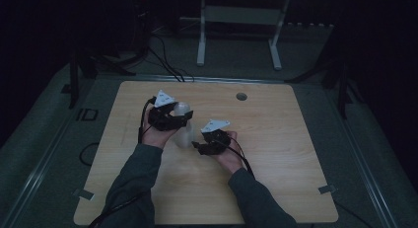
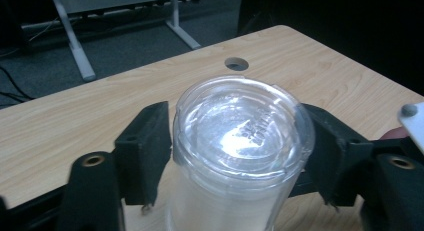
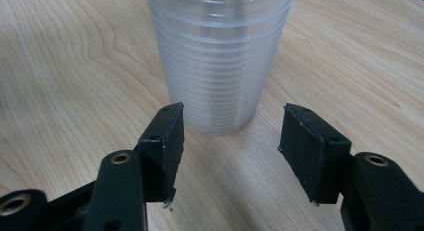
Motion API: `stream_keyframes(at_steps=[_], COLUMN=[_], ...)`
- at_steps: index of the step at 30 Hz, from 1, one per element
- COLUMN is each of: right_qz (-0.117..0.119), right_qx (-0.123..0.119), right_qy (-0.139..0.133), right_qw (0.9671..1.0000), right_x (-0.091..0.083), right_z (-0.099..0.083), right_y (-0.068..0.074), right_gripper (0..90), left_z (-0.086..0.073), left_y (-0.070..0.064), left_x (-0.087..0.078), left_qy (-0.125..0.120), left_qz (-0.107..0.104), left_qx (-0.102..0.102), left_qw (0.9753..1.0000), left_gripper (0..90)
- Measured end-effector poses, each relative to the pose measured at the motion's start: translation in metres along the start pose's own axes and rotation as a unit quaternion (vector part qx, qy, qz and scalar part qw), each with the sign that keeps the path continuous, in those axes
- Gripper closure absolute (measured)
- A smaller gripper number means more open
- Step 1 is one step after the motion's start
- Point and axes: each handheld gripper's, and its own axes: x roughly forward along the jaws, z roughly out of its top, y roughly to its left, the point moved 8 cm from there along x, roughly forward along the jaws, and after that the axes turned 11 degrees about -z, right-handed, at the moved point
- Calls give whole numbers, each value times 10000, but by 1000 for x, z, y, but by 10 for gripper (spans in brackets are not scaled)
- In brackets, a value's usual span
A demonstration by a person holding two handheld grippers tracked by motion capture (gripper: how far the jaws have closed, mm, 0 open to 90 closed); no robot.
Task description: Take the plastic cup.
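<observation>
One stack of clear cups, upside down, mid tabletop. Left gripper fingers pinch top cup's sides. Right gripper fingers spread, low beside stack's base, not touching. Judgement: right should clamp lower cups before left lifts straight up; avoid squeezing hard.

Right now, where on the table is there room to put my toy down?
Plenty: the bare wood right of the right gripper, out to the table edge, and the near strip between the sleeves. It is crowded mid-left, where the left gripper clamps the stack of clear cups. Avoid the cable hole.
</observation>
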Motion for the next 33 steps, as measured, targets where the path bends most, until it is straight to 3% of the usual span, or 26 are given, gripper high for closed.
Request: stream_keyframes(at_steps=[12, 16, 33], right_qz=[0, 4, 116], right_qx=[-19, 11, 72], right_qy=[-162, -274, -709], right_qw=[9999, 9996, 9974], right_x=[-1, -1, 11], right_z=[10, 16, 48], right_y=[0, 1, 5], right_gripper=[356, 294, 224], left_z=[11, 16, 23], left_y=[-2, -3, -4], left_x=[-8, -11, -16], left_qy=[-42, -73, -126], left_qz=[-64, -80, -226], left_qx=[61, 48, -107], left_qw=[10000, 9999, 9996], left_gripper=[395, 405, 420])
